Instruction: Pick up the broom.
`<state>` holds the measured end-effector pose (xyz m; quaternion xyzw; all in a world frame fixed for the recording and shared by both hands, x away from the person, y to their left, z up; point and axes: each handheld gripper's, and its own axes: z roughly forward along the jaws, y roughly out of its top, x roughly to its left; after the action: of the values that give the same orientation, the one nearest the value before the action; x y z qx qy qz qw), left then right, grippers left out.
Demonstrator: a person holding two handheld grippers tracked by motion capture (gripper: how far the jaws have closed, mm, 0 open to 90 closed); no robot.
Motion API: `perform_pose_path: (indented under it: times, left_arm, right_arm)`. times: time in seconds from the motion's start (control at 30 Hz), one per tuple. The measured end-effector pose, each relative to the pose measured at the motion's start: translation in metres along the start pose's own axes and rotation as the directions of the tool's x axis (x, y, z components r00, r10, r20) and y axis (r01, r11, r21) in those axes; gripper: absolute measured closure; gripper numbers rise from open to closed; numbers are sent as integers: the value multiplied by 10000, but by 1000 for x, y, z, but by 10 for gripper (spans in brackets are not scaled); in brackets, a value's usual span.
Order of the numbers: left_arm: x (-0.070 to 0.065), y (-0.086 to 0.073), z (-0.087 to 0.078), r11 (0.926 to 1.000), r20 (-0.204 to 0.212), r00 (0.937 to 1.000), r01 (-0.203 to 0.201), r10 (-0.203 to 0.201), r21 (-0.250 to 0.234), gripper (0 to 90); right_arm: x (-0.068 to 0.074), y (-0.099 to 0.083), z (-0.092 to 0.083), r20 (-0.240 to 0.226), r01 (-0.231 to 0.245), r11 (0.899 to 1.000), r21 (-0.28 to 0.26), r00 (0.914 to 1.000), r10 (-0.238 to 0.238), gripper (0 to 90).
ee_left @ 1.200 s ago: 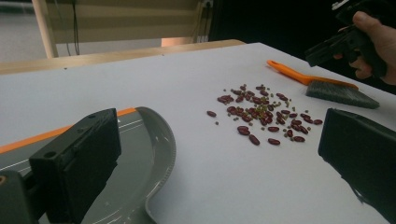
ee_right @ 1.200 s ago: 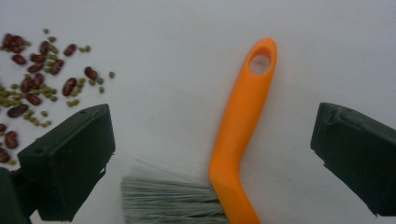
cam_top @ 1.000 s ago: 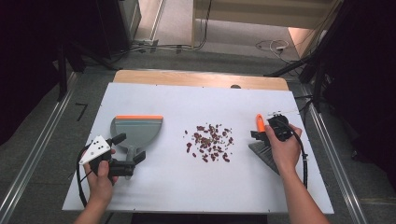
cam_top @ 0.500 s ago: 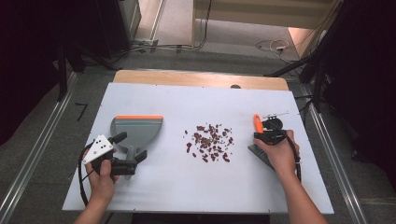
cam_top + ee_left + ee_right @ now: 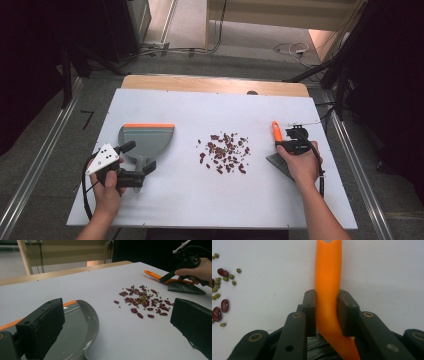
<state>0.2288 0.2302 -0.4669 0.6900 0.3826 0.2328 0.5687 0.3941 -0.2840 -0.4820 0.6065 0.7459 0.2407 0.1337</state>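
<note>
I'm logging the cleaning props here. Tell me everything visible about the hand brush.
The hand brush has a smooth orange plastic-looking handle with a hole near its tip, curving down to dark bristles. It lies low on the white table, right of the scattered beans, handle pointing away from the person. The right tool is shut on the handle.

Bright, even light on the table [image 5: 200, 195]; dark surroundings, slightly soft pictures.
</note>
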Motion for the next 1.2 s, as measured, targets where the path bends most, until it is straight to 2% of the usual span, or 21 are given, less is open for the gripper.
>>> perform_pose_path:
  times: [0.17,0.27,0.33,0.4,0.57,0.63,0.67,0.73,0.8,0.87,0.93,0.97,1.03,1.1,1.17,1.2]
  left_arm:
    - [1,-1,0,10000,35,10000,55,-55,-25,0]
    - [0,-1,2,10000,137,9999,75,-75,11,0]
    - [-1,-1,3,10000,195,9998,57,-58,59,0]
    - [-1,-2,4,9999,215,9998,49,-51,114,0]
    - [0,-2,6,9998,211,9998,43,-47,198,0]
    - [0,-4,8,9995,175,9998,38,-43,303,0]
    - [0,-4,8,9995,165,9999,21,-27,331,0]
    - [-1,-5,9,9993,205,9998,30,-38,368,0]
    - [-2,-5,10,9992,202,9998,51,-59,390,0]
    - [-1,-6,11,9989,234,9997,53,-63,457,0]
    - [-1,-7,13,9984,212,9997,124,-136,545,0]
    - [-1,-8,14,9982,180,9996,194,-205,568,0]
    - [0,-10,16,9971,134,9991,400,-409,654,0]
    - [1,-11,18,9956,79,9986,518,-525,775,0]
    - [0,-13,21,9944,-49,9979,645,-643,835,0]
    - [0,-13,21,9944,-49,9979,645,-643,835,0]
  right_arm:
    - [-1,-3,-3,-335,-74,9997,-229,9994,66,691]
    - [4,-5,-9,-353,304,9981,-531,9989,-323,691]
    - [5,-6,-13,-348,369,9969,-694,9986,-394,691]
    - [5,-6,-15,-289,361,9974,-621,9989,-379,691]
    - [5,-11,-6,-39,846,9964,41,9964,-846,681]
    - [8,-12,-6,185,1221,9925,-2,9923,-1221,646]
    - [9,-13,-6,216,1383,9904,-28,9902,-1382,593]
    - [13,-14,-5,120,1424,9898,-28,9897,-1424,486]
    - [17,-17,-5,425,1487,9888,-91,9881,-1482,453]
    - [17,-22,-6,475,1425,9895,-237,9888,-1412,433]
    - [14,-24,-6,394,1345,9902,-386,9903,-1329,442]
    - [12,-27,-6,345,1293,9901,-553,9912,-1275,478]
    - [12,-24,-7,367,1353,9903,-310,9903,-1341,504]
    - [9,-23,-8,359,1331,9906,-304,9906,-1320,587]
    - [2,-23,-8,160,1184,9922,-382,9929,-1179,658]
    - [-2,-23,-8,-92,1014,9940,-401,9948,-1019,661]
